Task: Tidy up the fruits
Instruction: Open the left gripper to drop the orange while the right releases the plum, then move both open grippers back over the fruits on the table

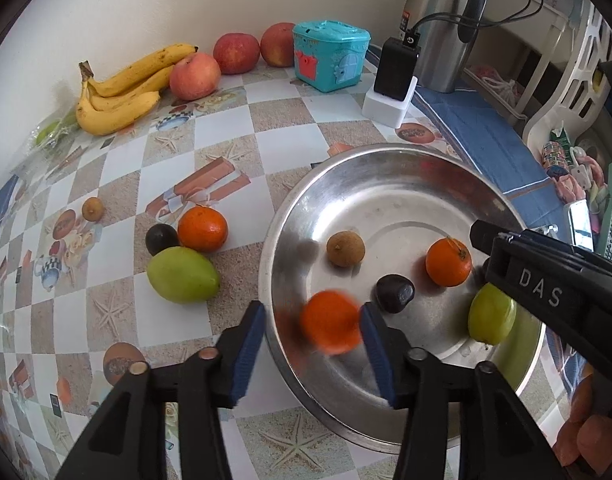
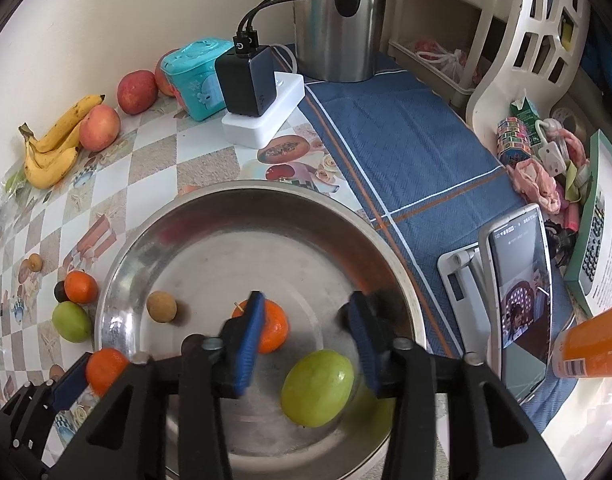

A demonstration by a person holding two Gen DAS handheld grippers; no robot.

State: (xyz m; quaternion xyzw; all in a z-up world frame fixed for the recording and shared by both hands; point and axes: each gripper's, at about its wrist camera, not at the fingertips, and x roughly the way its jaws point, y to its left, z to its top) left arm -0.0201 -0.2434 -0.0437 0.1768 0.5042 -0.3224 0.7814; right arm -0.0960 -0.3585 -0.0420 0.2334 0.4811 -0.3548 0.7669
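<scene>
A: Both views are bright, with soft, even daylight. Shadows under the fruit are faint and short.

B: Any glare?

A: Pale sheen on the steel bowl (image 1: 386, 184) and on the metal jug (image 2: 330, 20). Nothing is washed out.

B: Is it sharp?

A: Mostly. In the left wrist view the tangerine (image 1: 332, 322) between the fingers is smeared by motion. In the right wrist view the blue pads (image 2: 247, 344) are blurred, while the green fruit (image 2: 318, 388) stays crisp.

B: And the edges?

A: Strong fisheye bending, with dark corners around the circular frame.
</scene>
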